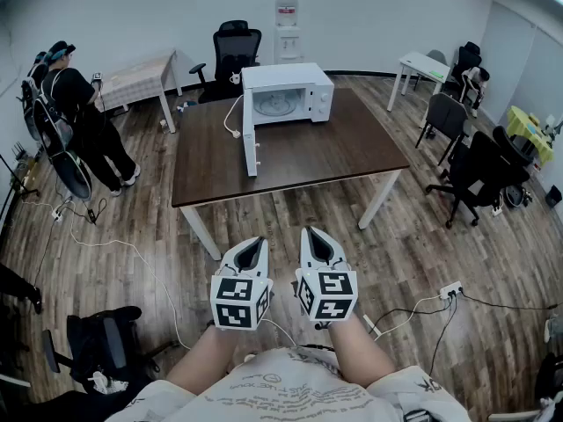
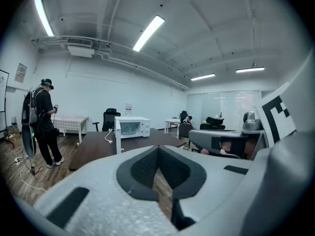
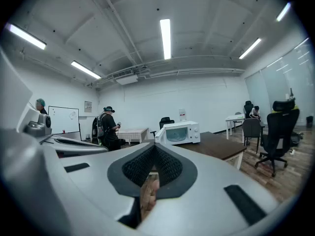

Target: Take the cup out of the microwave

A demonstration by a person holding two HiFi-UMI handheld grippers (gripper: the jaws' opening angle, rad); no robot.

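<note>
- Our left gripper (image 1: pixel 254 239) and right gripper (image 1: pixel 310 232) sit side by side close to our body. Their tips point forward and touch nothing.
- In the left gripper view, the left fingers (image 2: pixel 140 168) are brought together tip to tip. Only the moulded hollow between the pads stays open, and through it we see bare floor, so they grip nothing.
- The right fingers (image 3: pixel 170 170) are likewise pressed together, with nothing clamped between them.
- The microwave (image 1: pixel 287 93) stands well ahead of both sets of fingertips, on the far part of the dark table (image 1: pixel 352 148). It lies a little left of where the left fingers point and a little right of where the right fingers point.
- Its door (image 1: pixel 250 148) already hangs open on the side nearest the left fingers, so we judge the opening step done.
- We cannot make out the cup. The cavity shows only a pale turntable, too small to read further. If the cup is there, it is far beyond our fingertips.
- By our reckoning nearly everything is left. We must close the distance to the table, part one pair of fingers, reach into the cavity, grip the cup and draw it out past the door.
</note>
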